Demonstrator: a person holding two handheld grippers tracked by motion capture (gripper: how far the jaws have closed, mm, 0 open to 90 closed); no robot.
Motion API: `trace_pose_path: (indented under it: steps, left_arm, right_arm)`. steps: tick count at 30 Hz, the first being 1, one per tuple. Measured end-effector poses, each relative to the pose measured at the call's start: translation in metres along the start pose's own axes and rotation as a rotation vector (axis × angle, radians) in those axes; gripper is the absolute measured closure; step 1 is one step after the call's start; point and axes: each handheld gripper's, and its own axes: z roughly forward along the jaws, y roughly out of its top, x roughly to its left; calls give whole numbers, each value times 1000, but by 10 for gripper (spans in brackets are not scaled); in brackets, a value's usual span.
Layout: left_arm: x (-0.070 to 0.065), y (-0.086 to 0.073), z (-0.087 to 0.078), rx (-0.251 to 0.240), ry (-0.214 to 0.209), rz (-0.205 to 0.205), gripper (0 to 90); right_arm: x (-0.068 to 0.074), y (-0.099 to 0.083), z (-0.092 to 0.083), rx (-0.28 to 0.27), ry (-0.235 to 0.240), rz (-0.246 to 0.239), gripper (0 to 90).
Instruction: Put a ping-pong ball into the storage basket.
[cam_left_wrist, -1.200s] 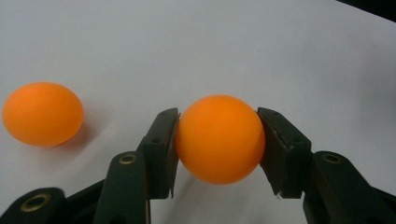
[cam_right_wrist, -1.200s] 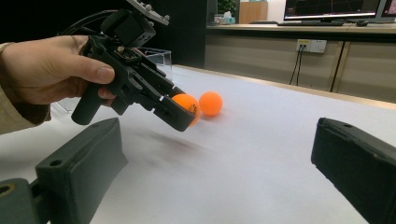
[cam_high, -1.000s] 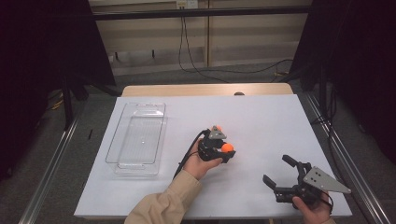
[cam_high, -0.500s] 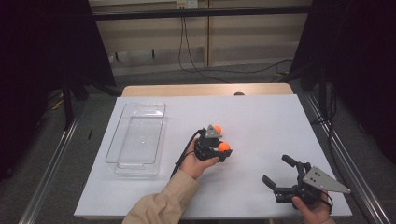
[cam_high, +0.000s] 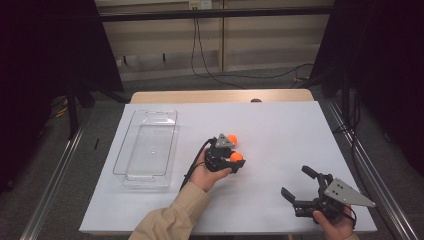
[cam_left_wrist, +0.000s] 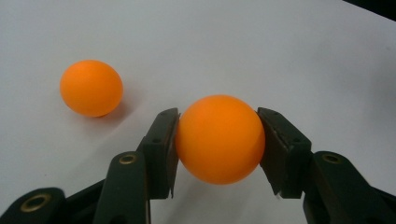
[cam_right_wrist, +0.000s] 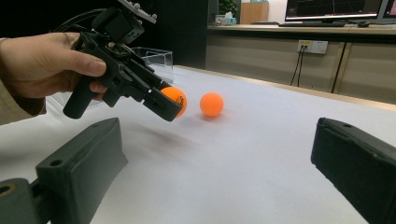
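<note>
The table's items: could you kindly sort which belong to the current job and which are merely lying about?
In the job:
- held orange ball, clamped in the left gripper
- second orange ball on the table
- clear tray, probably the destination

Lying about:
- right gripper, open, idle

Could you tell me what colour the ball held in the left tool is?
Plain orange ball; clearest in the left gripper view.
</note>
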Motion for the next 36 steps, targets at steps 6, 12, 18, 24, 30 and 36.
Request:
trace_pose_path:
  steps: [6, 12, 18, 24, 30, 36]
  left_arm:
    - [2, -1, -2, 1, 1, -1, 509]
    - [4, -1, -6, -6, 9, -7, 509]
    - [7, -2, -9, -10, 15, -14, 509]
    - [9, -3, -12, -6, 15, -11, 509]
    - [11, -4, -14, -10, 19, -20, 509]
    - [13, -4, -17, -14, 22, -29, 510]
  right_arm:
    - [0, 0, 0, 0, -1, -1, 21]
    - [0, 0, 0, -2, -2, -1, 20]
    - [0, 0, 0, -5, -5, -1, 18]
    - [0, 0, 0, -6, -6, -2, 16]
    - [-1, 0, 1, -6, -4, 0, 14]
    - [-1, 0, 2, -4, -6, 1, 14]
